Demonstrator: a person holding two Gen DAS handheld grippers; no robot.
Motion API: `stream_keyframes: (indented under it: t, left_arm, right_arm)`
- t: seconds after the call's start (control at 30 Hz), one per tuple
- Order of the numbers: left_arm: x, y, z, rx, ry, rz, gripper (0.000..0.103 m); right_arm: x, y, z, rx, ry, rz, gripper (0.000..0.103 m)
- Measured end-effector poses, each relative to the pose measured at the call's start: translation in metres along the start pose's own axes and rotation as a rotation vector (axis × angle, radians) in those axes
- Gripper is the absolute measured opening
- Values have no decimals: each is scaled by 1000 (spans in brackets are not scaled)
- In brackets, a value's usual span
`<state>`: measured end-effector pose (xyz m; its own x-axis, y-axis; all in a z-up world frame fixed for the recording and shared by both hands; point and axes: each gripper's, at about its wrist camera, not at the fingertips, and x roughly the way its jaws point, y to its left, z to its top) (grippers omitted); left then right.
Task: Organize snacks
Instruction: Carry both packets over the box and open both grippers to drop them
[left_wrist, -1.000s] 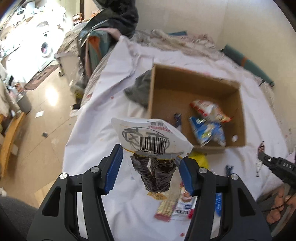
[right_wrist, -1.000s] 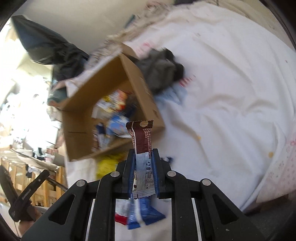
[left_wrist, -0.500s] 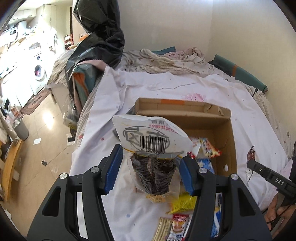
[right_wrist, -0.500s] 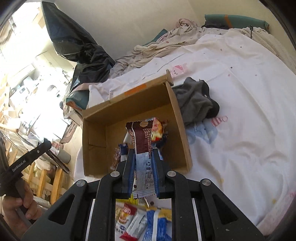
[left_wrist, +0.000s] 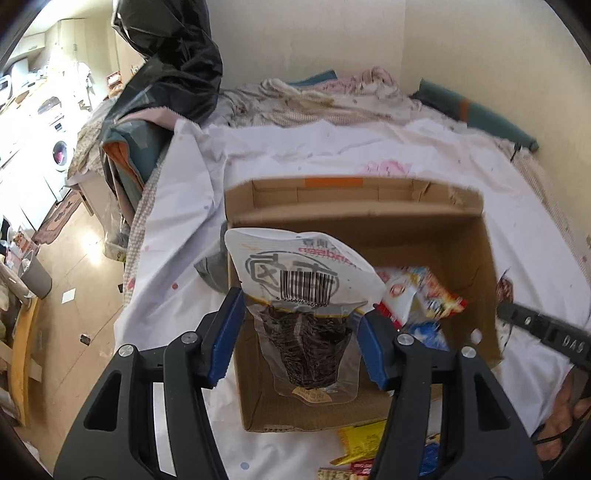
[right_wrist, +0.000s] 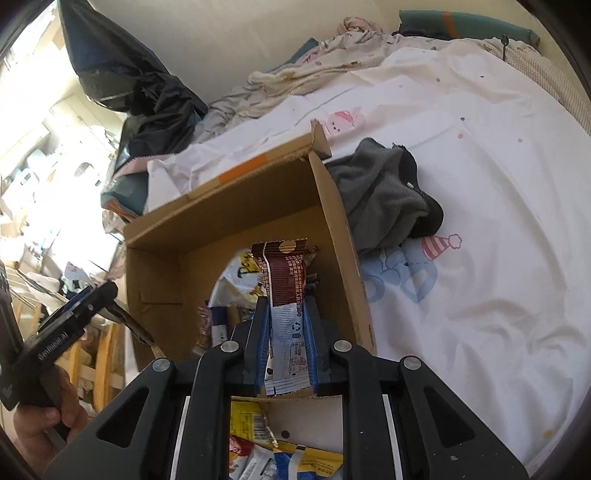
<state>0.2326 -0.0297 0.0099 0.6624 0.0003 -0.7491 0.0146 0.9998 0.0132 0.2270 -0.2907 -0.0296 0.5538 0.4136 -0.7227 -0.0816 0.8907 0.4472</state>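
Note:
My left gripper is shut on a clear pouch of dark snack with a white barcode top, held over the open cardboard box. My right gripper is shut on a brown and white snack bar wrapper, held upright over the same box. Snack packets lie inside the box, also in the right wrist view. More snack packets lie on the white sheet in front of the box, also in the right wrist view.
A grey cloth lies on the sheet right beside the box. A black plastic bag stands at the bed's far left. Rumpled bedding lies against the wall. The floor drops off left of the bed.
Both grippers have moved forward with their snacks and now sit over the box. The box looks larger and closer in both views.

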Motion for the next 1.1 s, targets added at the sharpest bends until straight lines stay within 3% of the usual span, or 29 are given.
stream_keyframes:
  t: [0.17, 0.27, 0.63, 1.1]
  left_arm:
    - [13, 0, -4, 0, 36, 2, 55]
    - [19, 1, -6, -11, 67, 4, 55]
    - [34, 7, -8, -53, 133, 4, 56]
    - [43, 2, -14, -61, 181, -22, 61]
  right_arm:
    - [17, -4, -2, 28, 51, 1, 18]
    - [20, -5, 0, 55, 55, 44, 18]
    - [26, 14, -3, -85, 48, -87, 18]
    - [33, 10, -7, -78, 84, -100, 19]
